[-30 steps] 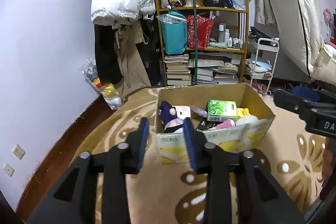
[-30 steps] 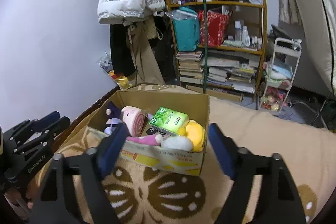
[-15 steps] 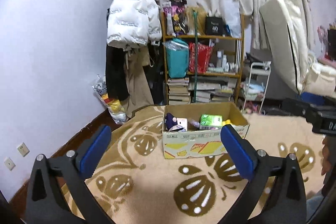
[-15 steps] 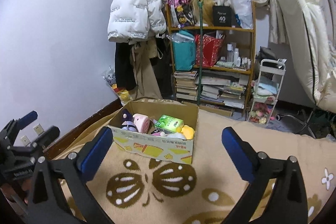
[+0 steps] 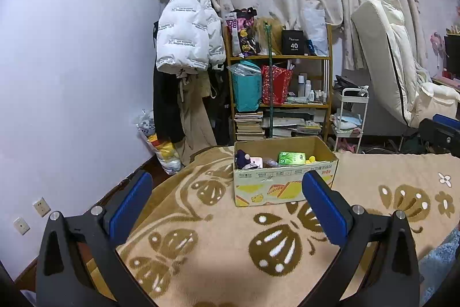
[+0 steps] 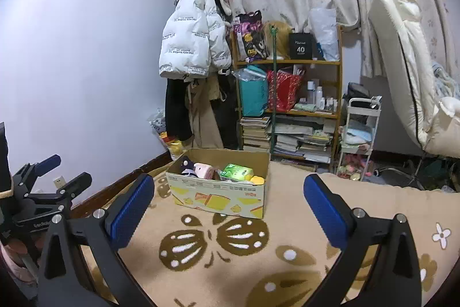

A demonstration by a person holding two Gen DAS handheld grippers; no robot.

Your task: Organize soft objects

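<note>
A cardboard box stands on a beige patterned blanket. It holds soft things: a dark purple plush, a pink plush, a green tissue pack and a yellow toy. The box also shows in the right wrist view. My left gripper is open and empty, well back from the box. My right gripper is open and empty, also back from it. The left gripper shows at the left edge of the right wrist view.
A wooden bookshelf with books and bags stands behind the box. A white puffer jacket hangs at the wall. A white cart and a cream mattress stand to the right. Dark floor runs along the blanket's left edge.
Both grippers have pulled back and up from the box, which now looks smaller. The left gripper's jaws have opened wide from nearly shut; the right gripper stays open.
</note>
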